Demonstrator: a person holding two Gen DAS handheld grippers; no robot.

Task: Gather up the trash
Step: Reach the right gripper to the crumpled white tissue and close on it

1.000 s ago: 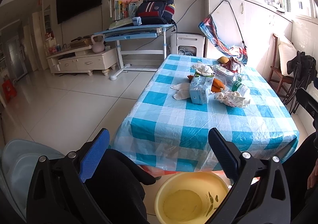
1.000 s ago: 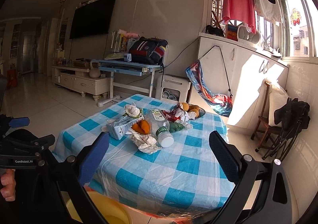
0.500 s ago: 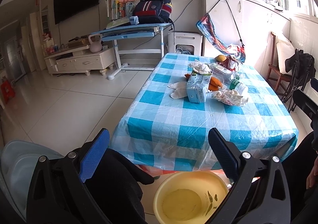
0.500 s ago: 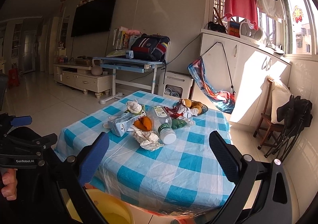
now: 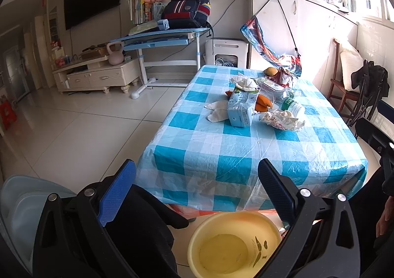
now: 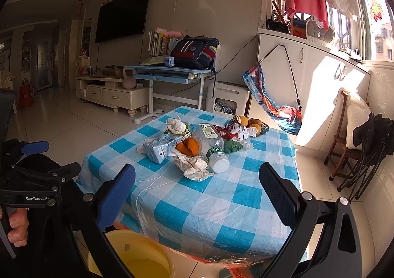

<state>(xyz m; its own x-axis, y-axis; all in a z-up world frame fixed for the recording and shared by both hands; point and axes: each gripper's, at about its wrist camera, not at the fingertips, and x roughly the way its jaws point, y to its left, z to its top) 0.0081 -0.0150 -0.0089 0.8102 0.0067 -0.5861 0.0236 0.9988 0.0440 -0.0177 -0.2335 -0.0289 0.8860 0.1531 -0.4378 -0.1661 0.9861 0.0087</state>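
Trash lies in a heap on the blue-checked table (image 5: 221, 152) (image 6: 221, 206): a flattened milk carton (image 5: 242, 109) (image 6: 162, 148), crumpled paper (image 5: 283, 119) (image 6: 194, 167), a clear plastic bottle with a white cap (image 5: 290, 105) (image 6: 213, 143), orange peel (image 5: 263, 103) (image 6: 188, 146), white tissue (image 5: 243, 82) (image 6: 176, 125) and a red-white wrapper (image 6: 236, 130). An empty yellow basin (image 5: 231, 246) (image 6: 138, 255) stands on the floor below the table's near edge. My left gripper (image 5: 197, 186) and right gripper (image 6: 197, 186) are both open, holding nothing, well short of the heap.
A plate of fruit (image 6: 253, 125) sits at the table's far end. A wooden chair with dark clothing (image 6: 364, 140) stands at the right by the wall. A blue desk with a backpack (image 5: 172, 34) and a TV cabinet (image 5: 98, 73) line the far wall. White tiled floor (image 5: 81, 130) spreads left.
Both grippers have drifted slightly nearer the table, so the heap looks a little larger. Both stay open; nothing on the table has moved.
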